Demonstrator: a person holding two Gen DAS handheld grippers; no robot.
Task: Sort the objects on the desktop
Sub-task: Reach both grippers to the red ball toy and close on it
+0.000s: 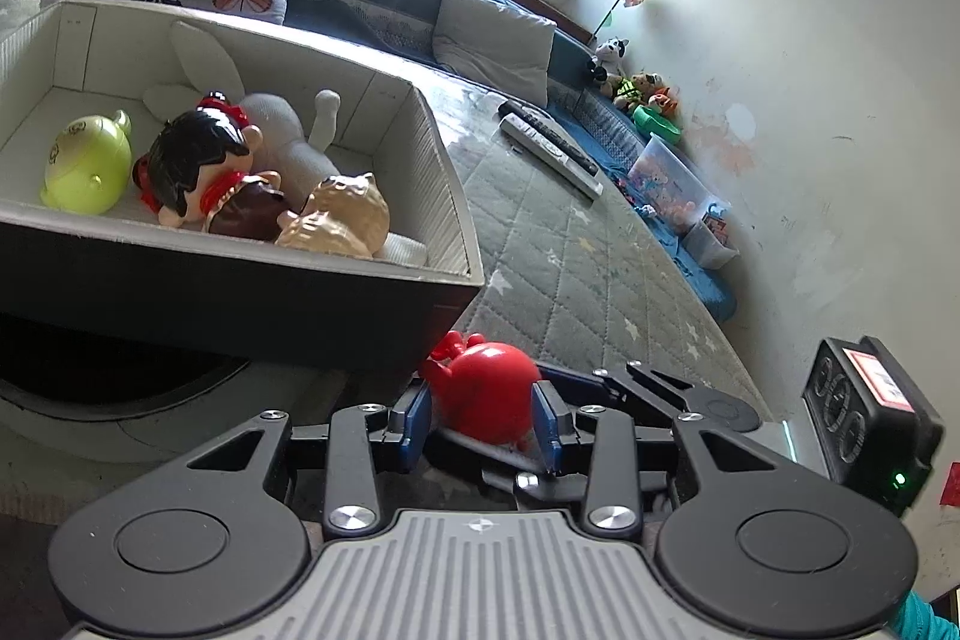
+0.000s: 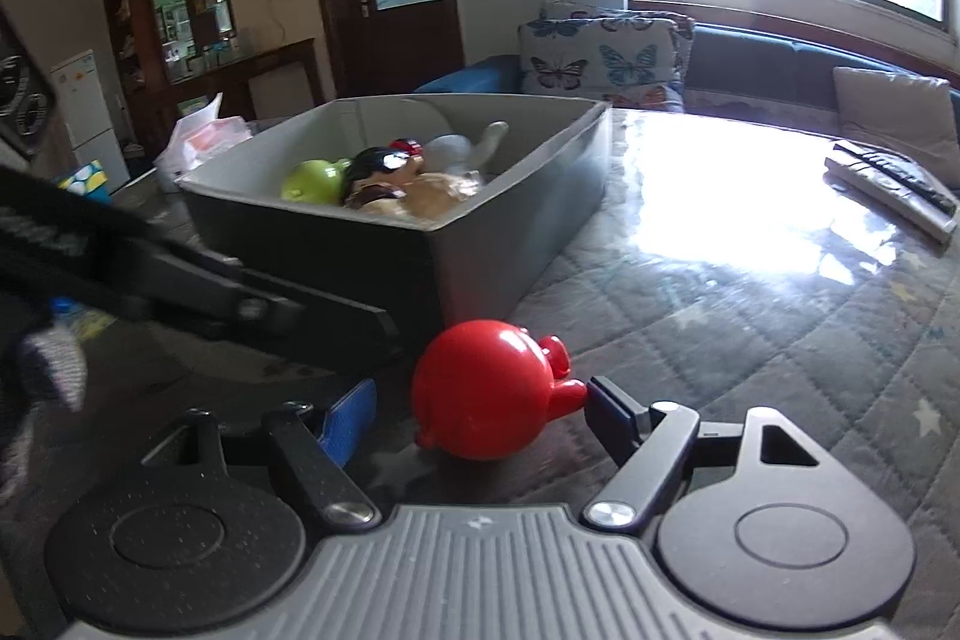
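I clamp my left gripper [image 1: 482,415] on the red toy [image 1: 485,398] near the bin [image 1: 447,172], ready to lift it in, right gripper [image 2: 480,415] apart around it.

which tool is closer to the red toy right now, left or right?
Left. The left tool is shut on the red toy, a pad pressing each side. The right tool stands open around the same toy, its pads just clear of it.
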